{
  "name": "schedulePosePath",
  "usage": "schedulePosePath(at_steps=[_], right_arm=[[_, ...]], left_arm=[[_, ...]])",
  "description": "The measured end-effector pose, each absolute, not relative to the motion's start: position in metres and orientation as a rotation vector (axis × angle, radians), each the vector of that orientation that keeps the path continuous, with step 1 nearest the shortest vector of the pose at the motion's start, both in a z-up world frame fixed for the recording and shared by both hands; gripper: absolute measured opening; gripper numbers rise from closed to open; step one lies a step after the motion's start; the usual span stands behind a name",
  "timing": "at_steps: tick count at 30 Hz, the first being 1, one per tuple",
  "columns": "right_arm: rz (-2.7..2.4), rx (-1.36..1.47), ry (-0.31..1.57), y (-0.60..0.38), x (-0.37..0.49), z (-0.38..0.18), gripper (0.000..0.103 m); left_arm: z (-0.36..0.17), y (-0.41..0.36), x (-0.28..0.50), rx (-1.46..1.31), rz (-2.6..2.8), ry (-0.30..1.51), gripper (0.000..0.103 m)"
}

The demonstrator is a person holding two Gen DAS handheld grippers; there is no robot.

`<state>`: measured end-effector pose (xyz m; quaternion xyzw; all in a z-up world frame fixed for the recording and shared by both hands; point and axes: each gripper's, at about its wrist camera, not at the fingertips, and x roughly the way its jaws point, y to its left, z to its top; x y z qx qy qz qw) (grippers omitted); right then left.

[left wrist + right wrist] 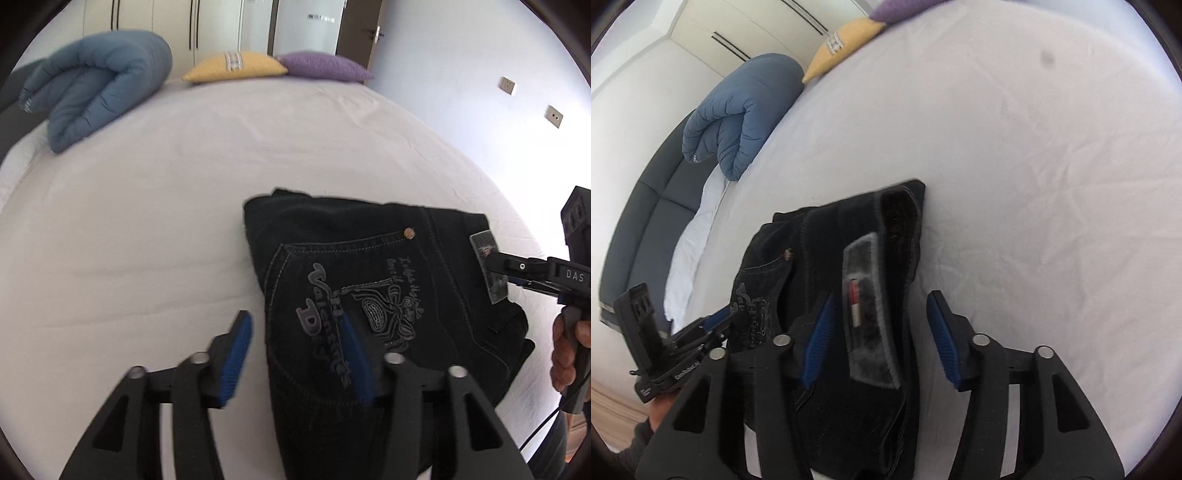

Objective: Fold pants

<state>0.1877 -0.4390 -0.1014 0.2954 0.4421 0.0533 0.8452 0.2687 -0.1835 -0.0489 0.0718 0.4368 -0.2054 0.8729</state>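
We see the dark denim pants with grey embroidery on the back pocket [376, 295] lying folded into a compact stack on the white bed sheet [147, 229], near its front edge. Our left gripper [295, 354] hangs spread wide over the stack's left edge, pinching nothing. Our right gripper [882, 339] is likewise spread, straddling the waistband end and its grey label [868, 310].

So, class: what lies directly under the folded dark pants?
The folded dark pants rest on the white bed sheet, which shows on every side of them. The sheet beneath them and the inner folded layers are covered, so nothing more can be told.
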Motion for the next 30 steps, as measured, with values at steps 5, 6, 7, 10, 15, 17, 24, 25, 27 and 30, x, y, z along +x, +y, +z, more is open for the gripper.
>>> schedulePosePath(at_steps=[5, 6, 7, 10, 15, 17, 24, 25, 27, 30], right_arm=[[0.014, 0.422, 0.879, -0.403, 0.14, -0.049, 0.052], [-0.012, 0.389, 0.868, -0.398, 0.127, -0.039, 0.054], [-0.041, 0.358, 0.858, -0.391, 0.117, -0.031, 0.056], [-0.114, 0.308, 0.804, -0.371, 0.082, -0.007, 0.064], [-0.222, 0.2, 0.743, -0.343, 0.031, 0.027, 0.069], [-0.235, 0.201, 0.716, -0.338, 0.01, 0.041, 0.069], [-0.289, 0.124, 0.566, -0.314, -0.05, 0.092, 0.083], [-0.296, 0.113, 0.547, -0.309, -0.056, 0.098, 0.086], [-0.299, 0.114, 0.544, -0.304, -0.062, 0.105, 0.094], [-0.275, 0.135, 0.58, -0.301, -0.065, 0.11, 0.094]], left_arm=[[-0.005, -0.168, 0.204, 0.171, -0.301, 0.645, 0.103], [0.001, -0.159, 0.194, 0.163, -0.286, 0.611, 0.103], [0.008, -0.159, 0.184, 0.161, -0.263, 0.585, 0.103], [0.029, -0.142, 0.162, 0.169, -0.221, 0.528, 0.103], [0.056, -0.129, 0.115, 0.173, -0.21, 0.522, 0.103], [0.062, -0.123, 0.105, 0.122, -0.247, 0.56, 0.103], [0.091, -0.112, 0.071, 0.194, -0.207, 0.535, 0.103], [0.094, -0.109, 0.07, 0.17, -0.187, 0.554, 0.103], [0.091, -0.108, 0.072, 0.141, -0.157, 0.591, 0.103], [0.078, -0.115, 0.076, 0.161, -0.155, 0.665, 0.103]])
